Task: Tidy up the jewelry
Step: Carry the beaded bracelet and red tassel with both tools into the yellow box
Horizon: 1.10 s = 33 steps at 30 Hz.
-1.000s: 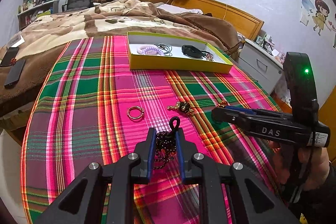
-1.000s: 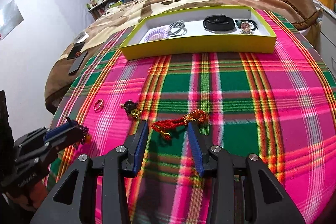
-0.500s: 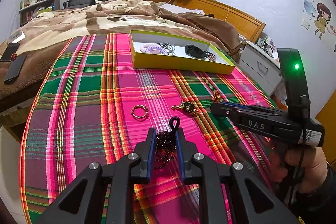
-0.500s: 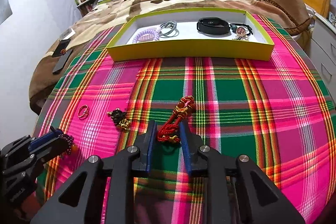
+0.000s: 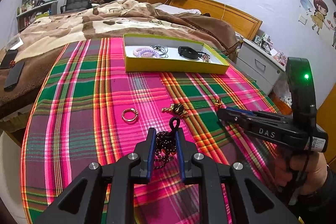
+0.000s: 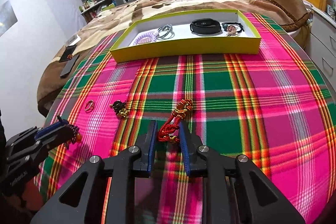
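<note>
My left gripper (image 5: pixel 164 138) is shut on a dark beaded bracelet (image 5: pixel 164 146) with a black cord loop, held just above the plaid cloth. My right gripper (image 6: pixel 168 129) is shut on a red braided cord bracelet (image 6: pixel 174 123), whose far end rests on the cloth. A yellow box (image 6: pixel 184 48) at the far side holds a purple coil band (image 6: pixel 145 37), grey ties, a black band (image 6: pixel 205 25) and a small charm piece. A gold ring (image 5: pixel 129 114) and a black-and-gold ornament (image 5: pixel 177 109) lie loose on the cloth between the grippers and the box.
The table wears a pink and green plaid cloth (image 6: pixel 252 98). A bed with a brown blanket (image 5: pixel 105 22) lies behind it, with phones (image 5: pixel 12 72) on its edge. A white drawer cabinet (image 5: pixel 258 68) stands at the right.
My right gripper went from open around the red cord bracelet to shut on it. My left gripper stayed shut on the beaded bracelet and shifted only slightly.
</note>
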Motion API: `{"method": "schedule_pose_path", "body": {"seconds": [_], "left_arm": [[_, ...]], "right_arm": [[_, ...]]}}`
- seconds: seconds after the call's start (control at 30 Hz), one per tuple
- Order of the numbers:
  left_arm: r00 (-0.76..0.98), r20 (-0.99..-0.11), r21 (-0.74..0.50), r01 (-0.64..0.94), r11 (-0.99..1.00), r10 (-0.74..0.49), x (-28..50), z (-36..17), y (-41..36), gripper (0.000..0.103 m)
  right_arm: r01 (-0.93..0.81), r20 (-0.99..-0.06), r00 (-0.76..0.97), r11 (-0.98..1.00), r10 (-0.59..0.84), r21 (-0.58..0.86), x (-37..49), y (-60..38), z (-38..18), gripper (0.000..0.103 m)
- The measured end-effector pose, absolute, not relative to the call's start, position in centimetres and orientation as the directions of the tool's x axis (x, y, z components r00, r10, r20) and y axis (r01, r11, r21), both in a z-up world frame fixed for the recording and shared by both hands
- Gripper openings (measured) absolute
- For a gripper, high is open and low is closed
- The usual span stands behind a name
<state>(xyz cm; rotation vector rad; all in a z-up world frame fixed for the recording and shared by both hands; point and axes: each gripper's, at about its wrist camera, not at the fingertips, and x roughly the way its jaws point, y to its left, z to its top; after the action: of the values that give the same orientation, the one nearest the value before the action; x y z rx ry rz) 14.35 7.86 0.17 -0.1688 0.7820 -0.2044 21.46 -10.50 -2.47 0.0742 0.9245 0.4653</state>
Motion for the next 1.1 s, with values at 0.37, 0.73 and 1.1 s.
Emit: {"method": "schedule_pose_path", "body": {"seconds": [0.37, 0.73, 1.1], "left_arm": [[0.717, -0.665, -0.170, 0.126, 0.977, -0.208, 16.0, 2.4, 5.9, 0.018], [0.731, -0.658, -0.119, 0.136, 0.984, -0.181, 19.8, 3.3, 4.2, 0.018], [0.747, -0.645, -0.091, 0.135, 0.987, -0.162, 25.0, 3.9, 4.3, 0.018]], "right_arm": [[-0.375, -0.707, 0.550, 0.888, 0.445, 0.267, 20.9, -12.2, -0.4, 0.022], [-0.401, -0.681, 0.582, 0.885, 0.445, 0.235, 23.0, -12.3, 1.6, 0.022], [-0.413, -0.669, 0.603, 0.887, 0.435, 0.204, 27.1, -11.6, 2.7, 0.022]]}}
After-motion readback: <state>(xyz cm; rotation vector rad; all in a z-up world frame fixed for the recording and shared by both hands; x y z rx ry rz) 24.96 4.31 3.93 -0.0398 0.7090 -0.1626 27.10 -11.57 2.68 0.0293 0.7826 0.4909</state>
